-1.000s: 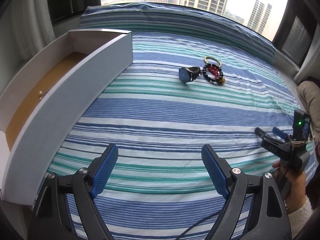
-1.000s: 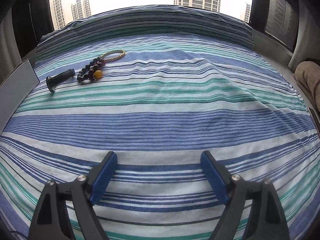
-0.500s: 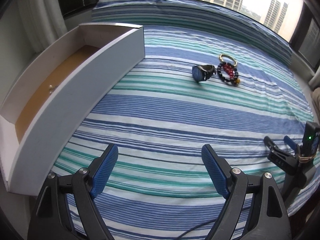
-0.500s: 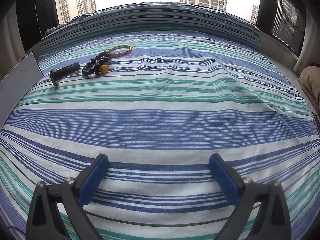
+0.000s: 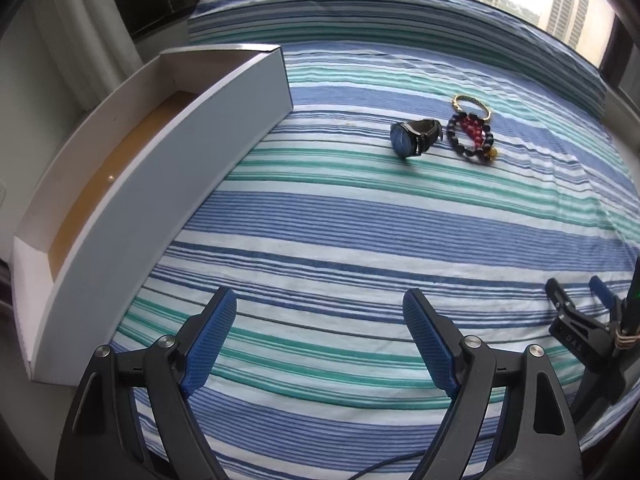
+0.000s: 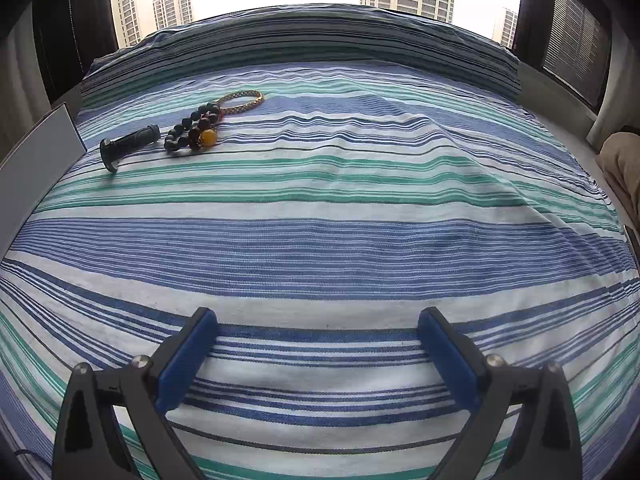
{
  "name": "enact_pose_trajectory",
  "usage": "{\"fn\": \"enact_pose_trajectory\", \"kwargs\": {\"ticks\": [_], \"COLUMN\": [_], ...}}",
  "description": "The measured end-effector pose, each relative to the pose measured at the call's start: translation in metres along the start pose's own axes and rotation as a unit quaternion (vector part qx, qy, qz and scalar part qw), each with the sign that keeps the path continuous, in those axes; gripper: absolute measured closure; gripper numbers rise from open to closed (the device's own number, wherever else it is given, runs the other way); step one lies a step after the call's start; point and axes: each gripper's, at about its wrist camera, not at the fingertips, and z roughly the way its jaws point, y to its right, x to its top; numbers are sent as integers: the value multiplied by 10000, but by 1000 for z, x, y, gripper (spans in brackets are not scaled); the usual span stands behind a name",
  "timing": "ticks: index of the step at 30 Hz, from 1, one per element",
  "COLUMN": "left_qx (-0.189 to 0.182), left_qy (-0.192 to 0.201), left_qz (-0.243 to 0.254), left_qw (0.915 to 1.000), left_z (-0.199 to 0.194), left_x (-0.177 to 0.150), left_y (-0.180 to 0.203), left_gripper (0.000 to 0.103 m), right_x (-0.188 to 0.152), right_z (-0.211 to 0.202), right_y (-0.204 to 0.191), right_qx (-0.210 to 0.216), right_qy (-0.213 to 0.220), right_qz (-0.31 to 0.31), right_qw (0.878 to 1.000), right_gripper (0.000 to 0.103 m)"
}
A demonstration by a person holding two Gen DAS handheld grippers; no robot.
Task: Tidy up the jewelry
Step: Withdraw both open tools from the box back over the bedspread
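At the far side of the striped bedsheet lie 3 pieces. The dark wristwatch with blue dial is stiff and probably heaviest; I would pinch its band. The black-and-red bead bracelet and the woven gold bangle look light and slippery. The long white open box stands on the left. The left gripper and the right gripper are spread and empty.

A tiny pale bead in the box stays unidentifiable.

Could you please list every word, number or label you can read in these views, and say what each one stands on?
"0AS", as far as it can be read: pale characters on the black body of the right claw, seen from the left wrist view; the first character is uncertain.
The watch: its blue dial is too small to read.
Nothing readable on the drawer, bracelets or striped sheet.
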Motion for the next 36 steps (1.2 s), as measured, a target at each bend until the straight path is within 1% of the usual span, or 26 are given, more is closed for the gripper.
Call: {"fn": "enact_pose_trajectory", "kwargs": {"ticks": [6, 11, 15, 20, 22, 24, 28, 32, 36], "left_qx": [-176, -471, -579, -885, -904, -935, -1098, -1202, -1375], "left_qy": [-26, -66, 77, 217, 274, 255, 97, 86, 9], "left_qz": [-60, -142, -154, -280, -254, -197, -38, 335, 697], "left_qw": [9998, 9988, 9982, 9954, 9952, 9951, 9939, 9922, 9880], "left_z": [4, 5, -3, -7, -5, 0, 14, 21, 28], "left_x": [-2, -8, -11, -11, -13, -17, -20, -16, -5], "left_y": [-1, -9, -23, -45, -52, -58, -62, -53, -40], "left_gripper": [17, 17, 17, 17, 16, 15, 15, 15, 15], "right_x": [0, 0, 0, 0, 0, 0, 0, 0, 0], "right_z": [0, 0, 0, 0, 0, 0, 0, 0, 0], "right_y": [0, 0, 0, 1, 1, 1, 1, 0, 1], "right_qx": [0, 0, 1, 1, 1, 1, 1, -1, 4], "right_qy": [0, 0, -1, -1, -1, -1, -1, -1, -2], "right_qz": [0, 0, 0, 1, 0, 0, 1, 0, 4], "right_qw": [10000, 10000, 10000, 10000, 10000, 10000, 10000, 10000, 10000], "right_gripper": [1, 1, 1, 1, 1, 1, 1, 1, 1]}}
